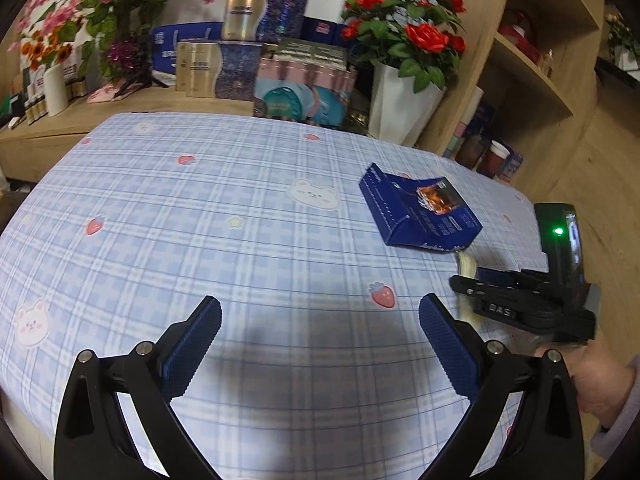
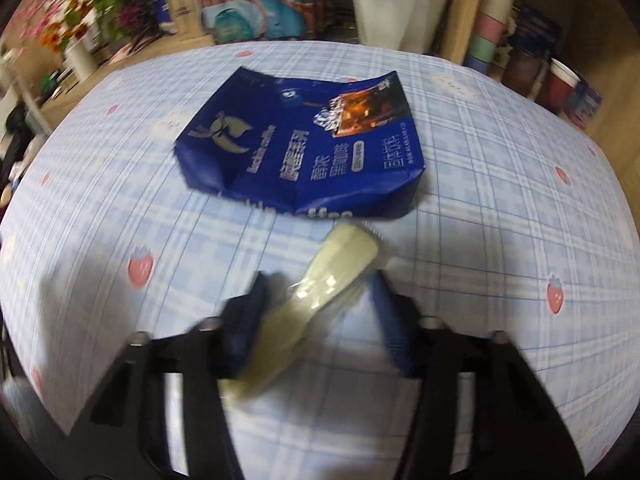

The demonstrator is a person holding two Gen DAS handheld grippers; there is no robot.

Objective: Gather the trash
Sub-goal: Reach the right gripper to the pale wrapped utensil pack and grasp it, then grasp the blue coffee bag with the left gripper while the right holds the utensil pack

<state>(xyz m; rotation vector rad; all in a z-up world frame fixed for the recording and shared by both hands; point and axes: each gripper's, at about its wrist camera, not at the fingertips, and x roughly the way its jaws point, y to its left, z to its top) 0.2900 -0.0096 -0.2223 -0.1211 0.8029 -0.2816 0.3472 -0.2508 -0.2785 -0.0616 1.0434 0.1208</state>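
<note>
A crushed blue coffee carton [image 1: 420, 212] lies on the checked tablecloth at the right, also in the right wrist view [image 2: 304, 148]. A pale cream wrapped strip [image 2: 316, 292] lies just in front of it, its end showing in the left wrist view [image 1: 466, 268]. My right gripper [image 2: 320, 304] has its fingers on either side of the strip; the view is blurred and I cannot tell if they press it. It shows from the side in the left wrist view [image 1: 480, 284]. My left gripper [image 1: 320, 320] is open and empty over the tablecloth, left of the right gripper.
The table [image 1: 160, 200] has a blue plaid cloth. Behind it stand stacked boxes [image 1: 240, 60], a white pot of red roses [image 1: 400, 100] and pink flowers [image 1: 80, 12]. A wooden shelf unit [image 1: 532, 80] with cups stands at the right.
</note>
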